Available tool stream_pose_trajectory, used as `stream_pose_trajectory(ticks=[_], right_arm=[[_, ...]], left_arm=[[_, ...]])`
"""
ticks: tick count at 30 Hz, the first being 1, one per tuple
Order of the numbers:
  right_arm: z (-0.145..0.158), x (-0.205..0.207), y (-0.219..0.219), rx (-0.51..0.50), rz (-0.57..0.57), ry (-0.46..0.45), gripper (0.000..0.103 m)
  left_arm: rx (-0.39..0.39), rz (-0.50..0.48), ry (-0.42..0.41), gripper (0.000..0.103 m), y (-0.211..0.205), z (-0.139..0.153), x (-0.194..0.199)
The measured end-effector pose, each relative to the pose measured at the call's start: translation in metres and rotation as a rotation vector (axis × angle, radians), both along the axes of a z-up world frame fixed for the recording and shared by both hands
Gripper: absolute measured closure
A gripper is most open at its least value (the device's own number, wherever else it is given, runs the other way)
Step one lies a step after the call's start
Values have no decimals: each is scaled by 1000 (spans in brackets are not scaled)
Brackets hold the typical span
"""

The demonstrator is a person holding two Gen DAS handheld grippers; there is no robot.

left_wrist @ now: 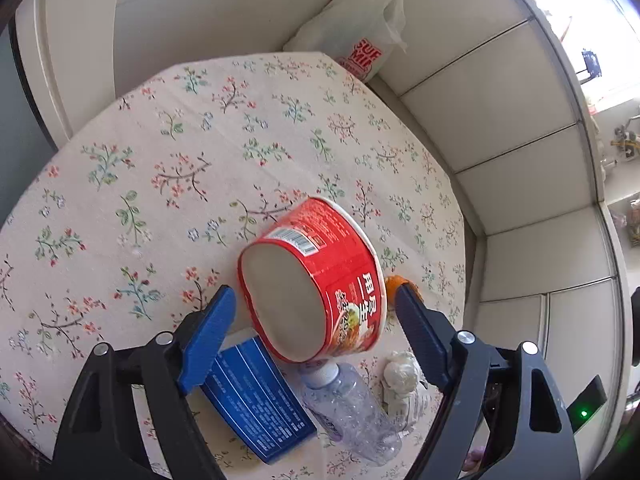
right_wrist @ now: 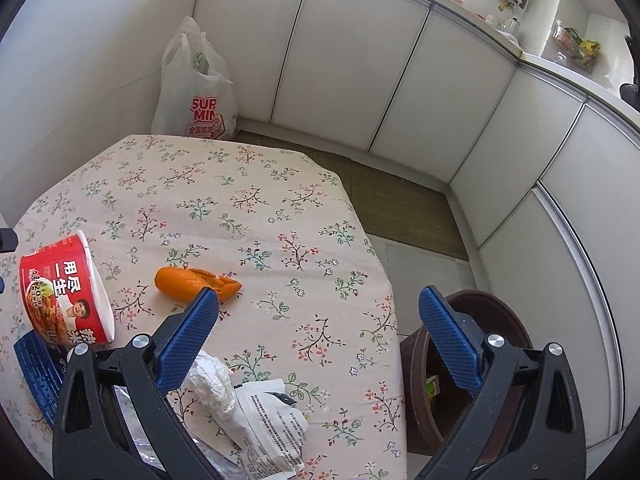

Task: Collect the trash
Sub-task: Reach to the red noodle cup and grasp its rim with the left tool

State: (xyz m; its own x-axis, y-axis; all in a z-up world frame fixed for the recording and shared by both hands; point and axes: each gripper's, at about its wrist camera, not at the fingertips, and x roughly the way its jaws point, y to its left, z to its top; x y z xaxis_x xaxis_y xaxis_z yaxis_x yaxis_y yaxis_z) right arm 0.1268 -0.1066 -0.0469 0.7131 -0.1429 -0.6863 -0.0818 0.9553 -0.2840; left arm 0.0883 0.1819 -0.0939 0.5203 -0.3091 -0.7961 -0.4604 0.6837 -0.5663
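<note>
My left gripper (left_wrist: 314,300) sits right in front of me, spread wide, its blue fingers (left_wrist: 208,328) flanking the red noodle bowl (left_wrist: 316,280) without pressing on it; nothing is pinched yet. The bowl lies tipped on its side on the table (left_wrist: 160,152), pale bottom turned toward me, red printed wall and white rim facing away. It looks light, rigid and wide, so I judge it fits only a broad grasp. Just below it lie a blue carton (left_wrist: 256,400), flat on the cloth, and a clear plastic bottle (left_wrist: 352,412) on its side, its cap near the bowl. Beside those, a crumpled tissue (left_wrist: 402,372).

My right gripper (right_wrist: 318,304) is spread too, holding nothing, hanging over the table's edge. Near its left finger lies an orange peel (right_wrist: 192,280), and under it a white wad and a printed paper wrapper (right_wrist: 272,428). Off the table's corner, down on the floor, stands a dark brown bin (right_wrist: 472,360) with a scrap of something already inside.

So, by my reckoning, we're barely started: bowl, carton, bottle, tissue, peel and wrapper all still lie on the table. Further out, a white shopping bag (right_wrist: 196,96) leans in the corner by the cupboards.
</note>
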Motion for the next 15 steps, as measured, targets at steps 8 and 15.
stream_pose_trajectory(ticks=[8,15], right_arm=[[-1,2,-3,-1,-13,10,7],[-8,9,-1,-11,-17,31,7]], left_arm=[[-34,-16,-5,64,-5,-8,5],[-68,-24,-8,80,1,-15,7]])
